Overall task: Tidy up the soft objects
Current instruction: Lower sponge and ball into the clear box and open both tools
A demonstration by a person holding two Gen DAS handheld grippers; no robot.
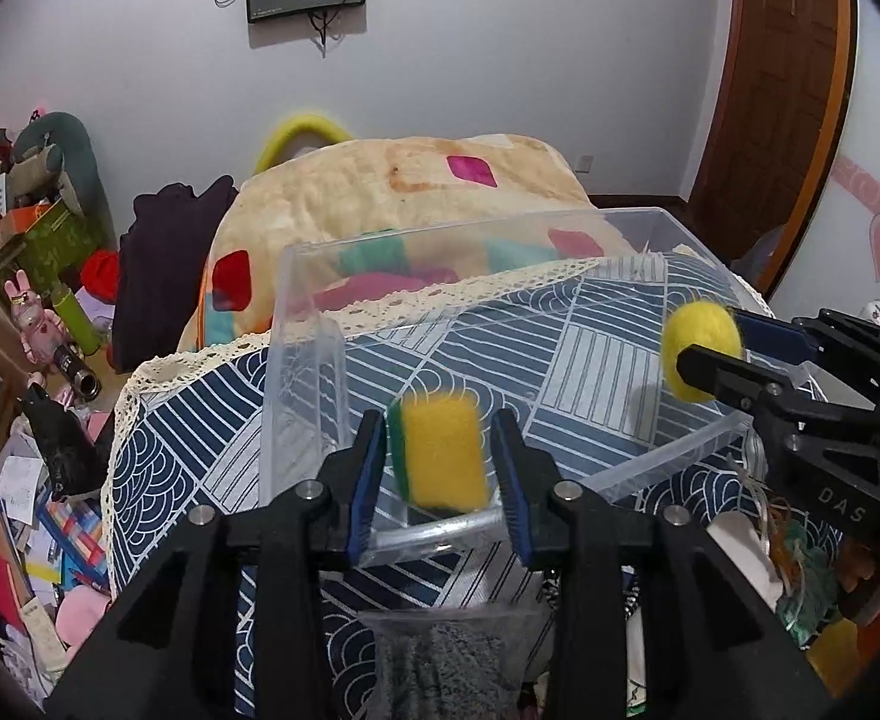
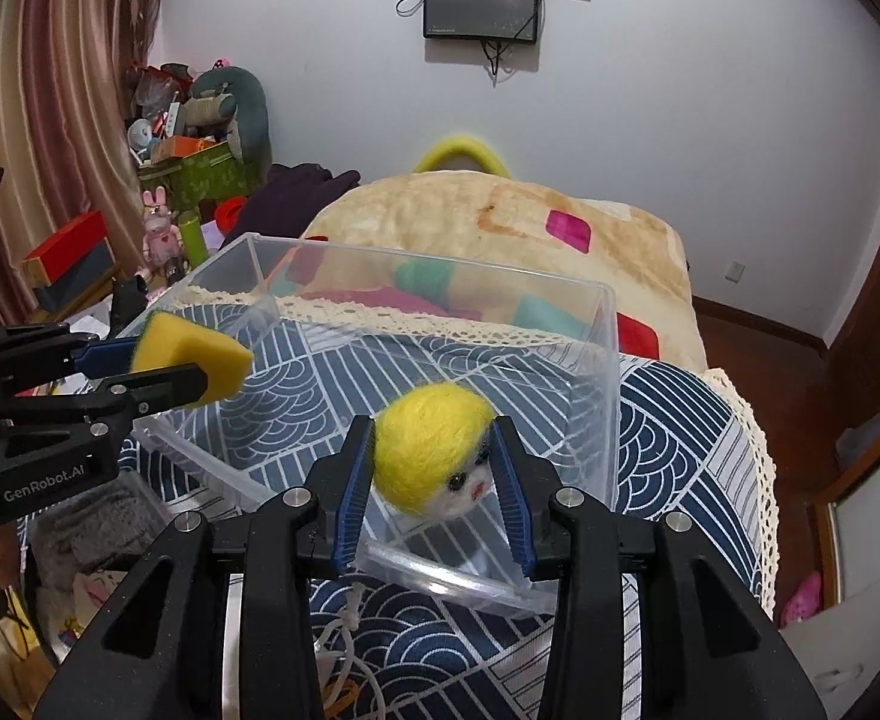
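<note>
**Both soft items gripped over the bin; nothing deposited yet**

The bench is covered by a blue-and-white patterned cloth [image 2: 667, 420] with a lace edge. Beyond it lies a bed with a beige blanket [image 2: 499, 222] bearing coloured patches.

On the cloth stands a clear plastic bin [image 2: 604, 324], open at the top. Through its walls and floor only the cloth pattern shows; no item rests inside it as far as either view reveals.

The left gripper [image 1: 440, 456] is closed on a yellow sponge [image 1: 442, 450] with a green scouring layer on one face. The sponge sits squarely between the blue pads and hangs above the bin's near wall, clear of the floor. The right wrist view shows the same sponge [image 2: 191, 354] over the bin's left rim.

The right gripper [image 2: 434, 462] is clamped on a small felt toy [image 2: 428, 456], yellow-topped with a white face and dark eyes. It is held above the near rim of the bin, not touching it so far as can be told.

Assessment: the pick-up stage appears complete for both items; placing is outstanding. Both remain to be lowered into the bin and released. Further soft articles, including a grey fabric piece [image 1: 440, 666] near the bench's front edge, may also await sorting; that cannot be confirmed.
</note>
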